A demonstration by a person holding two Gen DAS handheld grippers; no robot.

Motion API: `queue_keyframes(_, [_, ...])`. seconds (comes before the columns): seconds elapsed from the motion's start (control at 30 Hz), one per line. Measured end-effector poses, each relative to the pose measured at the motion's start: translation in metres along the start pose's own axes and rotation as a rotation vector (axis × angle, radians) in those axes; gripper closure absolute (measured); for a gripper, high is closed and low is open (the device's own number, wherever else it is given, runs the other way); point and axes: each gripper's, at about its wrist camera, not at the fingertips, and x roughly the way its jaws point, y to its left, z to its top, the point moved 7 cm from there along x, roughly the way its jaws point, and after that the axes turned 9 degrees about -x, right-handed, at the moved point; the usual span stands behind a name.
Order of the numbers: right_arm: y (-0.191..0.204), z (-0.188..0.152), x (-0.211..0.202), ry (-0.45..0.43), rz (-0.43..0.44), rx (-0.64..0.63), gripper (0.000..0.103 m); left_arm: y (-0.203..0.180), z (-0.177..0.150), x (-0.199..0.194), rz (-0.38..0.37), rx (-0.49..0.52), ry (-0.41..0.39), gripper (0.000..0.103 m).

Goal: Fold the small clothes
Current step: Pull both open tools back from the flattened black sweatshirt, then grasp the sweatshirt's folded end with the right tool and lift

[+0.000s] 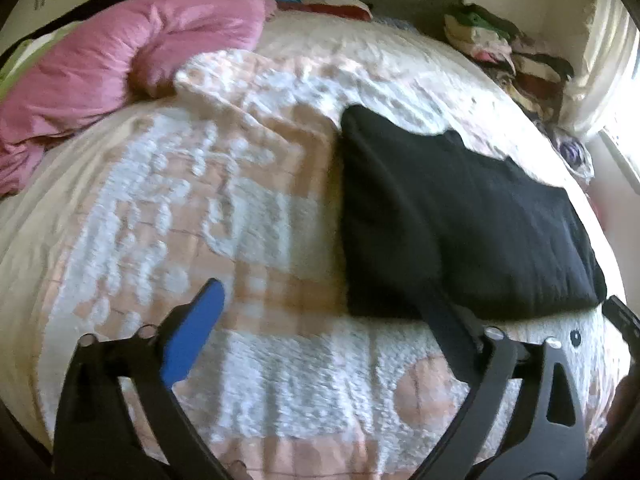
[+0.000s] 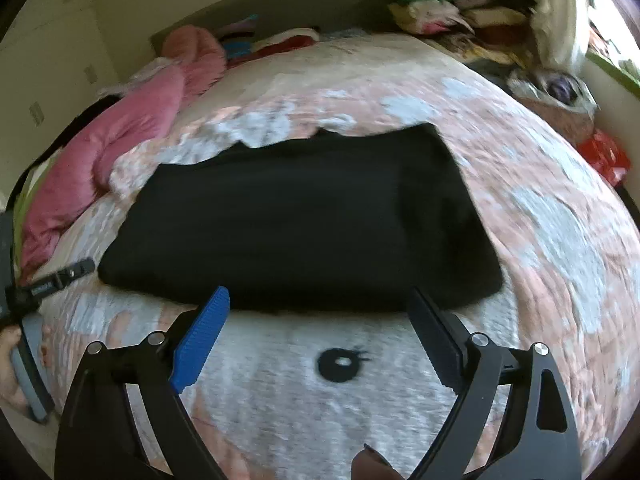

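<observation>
Both grippers are hovering spread wide and holding nothing above a bed covered by a pink and white fleece blanket (image 2: 540, 208). The right gripper (image 2: 320, 340) is pointing at the near edge of a folded black garment (image 2: 304, 220) lying flat near the blanket's middle, its tips just short of the cloth. The left gripper (image 1: 324, 320) is sitting at the garment's (image 1: 452, 216) left, its dark finger overlapping the near left corner, contact unclear; a pink duvet (image 1: 132, 60) is bunching along the bed's far left edge.

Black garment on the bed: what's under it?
The black garment lies flat on a pink-and-white patterned blanket, which shows on all sides. The blanket's print beneath it is covered, so anything hidden there cannot be seen.
</observation>
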Motion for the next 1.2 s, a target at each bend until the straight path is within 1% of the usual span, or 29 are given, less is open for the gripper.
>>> queue_keyframes(0.07, [0.015,0.005,0.001,-0.007,0.016,-0.031,0.012,0.005,0.005,-0.004,0.009,-0.002,-0.008,0.010])
queue_keyframes(0.3, [0.064,0.023,0.010,-0.023,0.056,-0.128,0.010,0.015,0.020,-0.012,0.029,-0.007,-0.030,0.010])
queue_keyframes(0.57, [0.102,0.032,0.022,-0.026,0.086,-0.202,0.010,0.023,0.032,-0.011,0.051,-0.009,-0.033,0.009])
queue_keyframes(0.83, [0.134,0.032,0.038,-0.023,0.084,-0.288,0.010,0.030,0.049,0.003,0.081,-0.019,-0.015,0.009])
queue_keyframes(1.1, [0.164,0.024,0.061,0.000,0.083,-0.393,0.008,0.021,0.066,0.017,0.089,0.005,-0.016,0.010])
queue_keyframes(1.2, [0.174,0.020,0.068,0.005,0.067,-0.441,0.008,0.014,0.071,0.023,0.088,0.021,-0.015,0.009])
